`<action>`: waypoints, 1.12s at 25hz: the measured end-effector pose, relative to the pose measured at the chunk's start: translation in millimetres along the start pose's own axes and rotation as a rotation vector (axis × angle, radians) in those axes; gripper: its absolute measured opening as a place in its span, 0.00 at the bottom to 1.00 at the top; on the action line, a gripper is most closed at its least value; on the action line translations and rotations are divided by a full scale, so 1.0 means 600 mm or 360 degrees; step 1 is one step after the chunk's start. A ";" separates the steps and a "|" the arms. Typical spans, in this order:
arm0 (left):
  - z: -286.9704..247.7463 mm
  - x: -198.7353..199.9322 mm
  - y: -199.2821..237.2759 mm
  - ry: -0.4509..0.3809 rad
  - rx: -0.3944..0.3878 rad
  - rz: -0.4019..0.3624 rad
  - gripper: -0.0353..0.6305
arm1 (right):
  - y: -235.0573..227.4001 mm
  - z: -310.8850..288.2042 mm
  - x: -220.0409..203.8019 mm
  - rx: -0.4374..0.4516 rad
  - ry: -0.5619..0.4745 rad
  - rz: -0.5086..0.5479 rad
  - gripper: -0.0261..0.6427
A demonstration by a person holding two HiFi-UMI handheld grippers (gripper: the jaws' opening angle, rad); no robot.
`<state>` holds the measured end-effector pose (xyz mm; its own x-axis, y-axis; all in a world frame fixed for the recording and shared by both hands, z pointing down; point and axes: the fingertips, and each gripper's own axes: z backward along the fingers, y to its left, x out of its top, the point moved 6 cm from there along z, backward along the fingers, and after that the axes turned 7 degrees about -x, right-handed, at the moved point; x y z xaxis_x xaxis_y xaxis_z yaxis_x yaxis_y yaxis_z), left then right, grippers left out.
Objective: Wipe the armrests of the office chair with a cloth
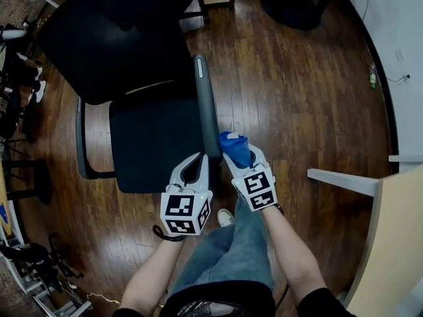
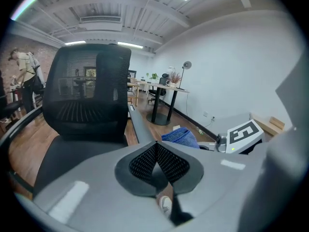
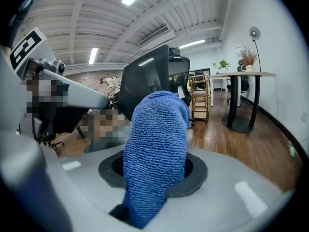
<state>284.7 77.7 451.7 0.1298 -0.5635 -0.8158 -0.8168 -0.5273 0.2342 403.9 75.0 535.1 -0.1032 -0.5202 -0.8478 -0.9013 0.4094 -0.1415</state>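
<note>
Cloth [image 1: 234, 148], blue terry, is clamped in the jaws of the right gripper [image 1: 239, 154] at the near end of the right armrest [image 1: 206, 101] of the office chair [image 1: 155, 144]; contact w/ the armrest can't be confirmed. Left gripper [image 1: 193, 169] hangs just left of it, jaws together, nothing held. Procedure: press cloth flat, wipe full length near to far, then do the left armrest [image 1: 80, 137]. Head view alone gives armrest layout. Right gripper view shows cloth bulging past the jaws. Left gripper view shows pads [image 2: 145, 162] meeting.

One office chair [image 1: 155, 144], two armrests [image 1: 206, 104] [image 1: 80, 137], one cloth [image 1: 236, 152], two grippers [image 1: 198, 158] [image 1: 232, 144]
</note>
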 end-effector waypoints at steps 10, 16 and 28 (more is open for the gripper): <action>0.033 -0.061 -0.028 0.0048 -0.0069 -0.0038 0.06 | 0.033 0.039 -0.083 -0.0074 0.0002 -0.0107 0.24; 0.015 -0.096 -0.028 0.0095 -0.0060 -0.0031 0.06 | 0.050 0.019 -0.126 -0.0041 0.0005 -0.0135 0.24; -0.033 -0.177 -0.021 0.0158 0.0015 0.0002 0.06 | 0.034 -0.056 -0.234 0.0052 0.0090 -0.0120 0.24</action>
<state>292.1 131.5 545.8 0.1835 -0.6246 -0.7591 -0.8222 -0.5208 0.2297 386.0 131.1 668.6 -0.0600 -0.5913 -0.8042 -0.8932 0.3916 -0.2212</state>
